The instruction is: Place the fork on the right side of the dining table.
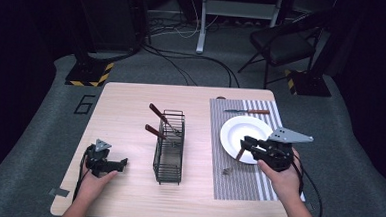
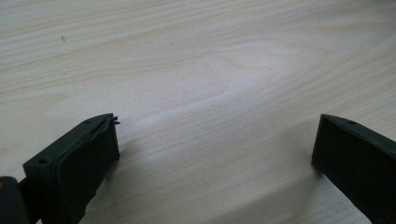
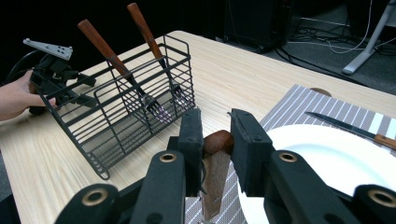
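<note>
My right gripper (image 1: 245, 143) (image 3: 215, 135) is shut on the brown handle of a wood-handled fork (image 1: 240, 153) (image 3: 215, 172). The fork hangs tilted at the left rim of the white plate (image 1: 240, 128) (image 3: 336, 158), its metal end low over the striped placemat (image 1: 237, 183). A black wire basket (image 1: 169, 146) (image 3: 121, 112) stands mid-table with two more wood-handled forks (image 1: 157, 110) (image 3: 100, 44) leaning in it, tines down. At the table's front left, my left gripper (image 1: 123, 164) (image 2: 215, 140) rests open on the bare wood with nothing between its jaws.
A wood-handled knife (image 1: 248, 111) (image 3: 345, 127) lies on the placemat behind the plate. Bare tabletop (image 1: 125, 115) spreads to the left of the basket. Behind the table stand a folding chair (image 1: 284, 43) and stand bases amid floor cables.
</note>
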Available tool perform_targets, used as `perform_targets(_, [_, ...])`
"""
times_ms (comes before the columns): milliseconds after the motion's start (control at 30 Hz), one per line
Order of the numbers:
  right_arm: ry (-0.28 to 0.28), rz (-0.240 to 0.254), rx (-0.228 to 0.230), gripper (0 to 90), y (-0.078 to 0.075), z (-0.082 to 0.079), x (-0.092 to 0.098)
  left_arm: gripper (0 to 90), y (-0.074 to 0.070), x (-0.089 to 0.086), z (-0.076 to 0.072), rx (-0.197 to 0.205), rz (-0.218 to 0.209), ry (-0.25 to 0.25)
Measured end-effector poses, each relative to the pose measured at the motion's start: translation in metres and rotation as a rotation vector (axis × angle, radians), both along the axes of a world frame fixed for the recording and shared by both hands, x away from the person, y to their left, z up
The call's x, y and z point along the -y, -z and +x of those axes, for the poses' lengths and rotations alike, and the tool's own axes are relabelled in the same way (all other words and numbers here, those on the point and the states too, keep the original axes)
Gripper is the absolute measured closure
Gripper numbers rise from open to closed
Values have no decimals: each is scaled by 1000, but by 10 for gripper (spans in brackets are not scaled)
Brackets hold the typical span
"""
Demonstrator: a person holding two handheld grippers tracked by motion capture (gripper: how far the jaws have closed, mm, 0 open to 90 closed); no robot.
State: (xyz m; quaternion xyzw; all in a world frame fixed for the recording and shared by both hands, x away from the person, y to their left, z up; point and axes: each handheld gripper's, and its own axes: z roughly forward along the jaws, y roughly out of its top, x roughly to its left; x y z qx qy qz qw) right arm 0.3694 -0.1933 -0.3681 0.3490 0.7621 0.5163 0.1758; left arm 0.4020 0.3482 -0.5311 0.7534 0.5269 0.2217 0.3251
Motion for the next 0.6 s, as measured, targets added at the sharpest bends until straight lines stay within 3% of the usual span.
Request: perform_targets(600, [2,3,0,743,5,-3,11,3,-1,-1,0,-8,7,7])
